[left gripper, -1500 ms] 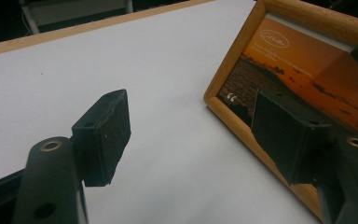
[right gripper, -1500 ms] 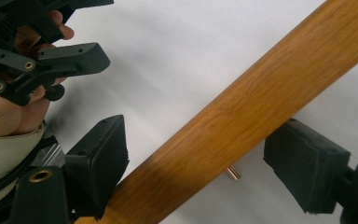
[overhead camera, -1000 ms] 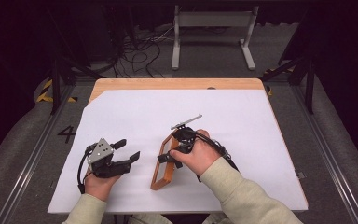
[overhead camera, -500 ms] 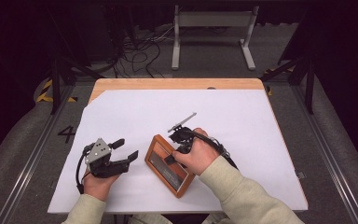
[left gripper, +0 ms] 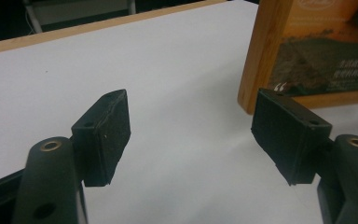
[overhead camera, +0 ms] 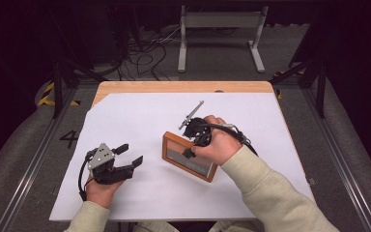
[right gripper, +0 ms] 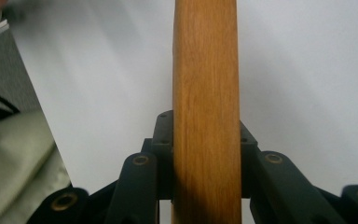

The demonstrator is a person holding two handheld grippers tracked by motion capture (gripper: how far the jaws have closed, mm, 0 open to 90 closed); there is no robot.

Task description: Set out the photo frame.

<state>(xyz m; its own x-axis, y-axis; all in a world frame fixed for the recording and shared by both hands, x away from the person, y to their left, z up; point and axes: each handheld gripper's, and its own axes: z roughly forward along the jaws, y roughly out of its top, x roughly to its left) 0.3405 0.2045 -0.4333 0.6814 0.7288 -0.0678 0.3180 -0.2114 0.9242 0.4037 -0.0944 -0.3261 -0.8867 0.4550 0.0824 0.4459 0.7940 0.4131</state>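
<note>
Two grippers on my feed. The right gripper [overhead camera: 189, 145] has just closed its jaws and is clamped on the edge of the wooden picture frame [overhead camera: 188, 157], pads pressing both sides of the wood. The frame sits mid-table on the white sheet [overhead camera: 140, 116], tilted face up. The left gripper [overhead camera: 125, 162] rests nearby, jaws wide, nothing between them.

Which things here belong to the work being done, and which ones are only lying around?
In use:
- wooden picture frame, clamped at its edge
- right hand-held gripper, shut on the frame
- left hand-held gripper, open beside it

Only nearby:
- white sheet over the table
- metal stand behind the table
- cables on the floor
</note>
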